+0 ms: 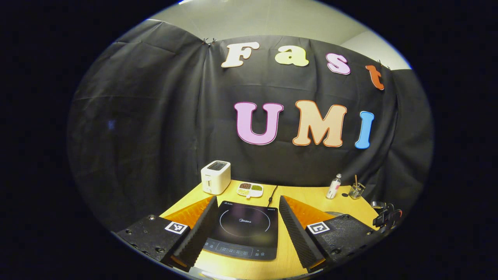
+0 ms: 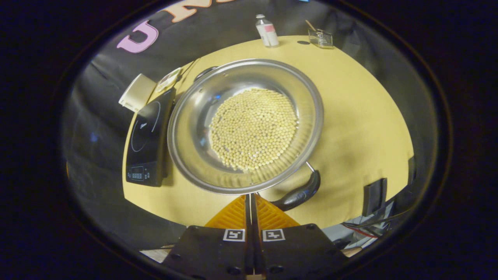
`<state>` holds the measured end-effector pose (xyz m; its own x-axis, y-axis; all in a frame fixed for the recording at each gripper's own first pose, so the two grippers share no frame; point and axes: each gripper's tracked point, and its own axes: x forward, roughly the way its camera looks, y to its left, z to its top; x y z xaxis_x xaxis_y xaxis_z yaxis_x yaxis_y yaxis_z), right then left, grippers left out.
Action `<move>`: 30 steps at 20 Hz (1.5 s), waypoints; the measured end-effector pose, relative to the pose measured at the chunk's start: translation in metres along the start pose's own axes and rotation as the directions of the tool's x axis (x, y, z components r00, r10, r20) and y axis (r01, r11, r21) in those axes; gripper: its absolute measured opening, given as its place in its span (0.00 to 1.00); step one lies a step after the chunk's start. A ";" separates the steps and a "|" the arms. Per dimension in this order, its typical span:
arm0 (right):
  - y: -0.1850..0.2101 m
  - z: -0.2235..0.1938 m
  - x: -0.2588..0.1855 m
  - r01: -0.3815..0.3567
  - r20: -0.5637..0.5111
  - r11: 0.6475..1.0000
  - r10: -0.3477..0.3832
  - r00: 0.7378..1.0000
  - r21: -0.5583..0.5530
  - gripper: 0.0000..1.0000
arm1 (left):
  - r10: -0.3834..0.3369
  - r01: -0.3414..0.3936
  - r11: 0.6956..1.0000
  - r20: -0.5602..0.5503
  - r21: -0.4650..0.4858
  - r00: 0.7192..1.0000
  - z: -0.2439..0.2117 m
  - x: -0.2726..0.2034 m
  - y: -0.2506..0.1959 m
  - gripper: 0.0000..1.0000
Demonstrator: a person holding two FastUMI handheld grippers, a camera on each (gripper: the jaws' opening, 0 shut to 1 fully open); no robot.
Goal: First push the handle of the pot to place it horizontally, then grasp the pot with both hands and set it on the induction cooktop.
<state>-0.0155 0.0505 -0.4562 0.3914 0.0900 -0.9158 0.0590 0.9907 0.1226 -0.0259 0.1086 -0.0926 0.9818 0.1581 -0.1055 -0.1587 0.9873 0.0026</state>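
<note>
Right gripper [image 2: 250, 198]: fingers closed together, nothing between them; tips just beside the pot rim, near the handle's root.
Left gripper [image 1: 246, 217]: fingers spread wide, empty, hovering over the induction cooktop [image 1: 245, 229].
Pot [image 2: 245, 124]: steel, on the table [image 2: 362, 116], touching or just beside the cooktop's right edge; a bed of pale beans [image 2: 253, 128] inside.
Near handle [image 2: 297, 194]: dark, curved, long axis slanting along the rim, low end toward the gripper.
Far handle [image 2: 204, 72]: partly hidden behind the rim.
Risk: a push landing on the rim likely slides or turns the whole pot and shifts the beans.
Risk: closed tips may slip off the rounded handle.
</note>
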 end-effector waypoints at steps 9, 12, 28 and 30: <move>-0.055 0.030 -0.003 0.069 0.017 0.996 -0.070 0.997 0.061 0.00 | 0.015 -0.015 1.000 -0.038 0.017 0.999 -0.009 0.017 -0.007 0.96; -0.065 0.041 -0.001 0.073 0.003 0.996 -0.073 0.997 0.054 0.02 | 0.029 -0.028 1.000 -0.054 0.012 0.998 -0.014 0.030 -0.018 0.96; -0.102 0.117 0.019 0.039 -0.067 0.999 -0.038 0.997 0.003 0.03 | 0.157 -0.156 0.988 -0.072 0.016 0.985 -0.012 0.057 -0.065 0.96; -0.103 0.127 0.022 0.034 -0.072 0.999 -0.035 0.997 -0.006 0.03 | 0.180 -0.179 0.984 -0.087 0.024 0.980 -0.016 0.058 -0.063 0.96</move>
<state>0.1034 -0.0620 -0.4408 0.3216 0.0627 -0.9448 0.0668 0.9938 0.0887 0.0396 0.0551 -0.1148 0.9242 0.3318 -0.1891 -0.3293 0.9431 0.0456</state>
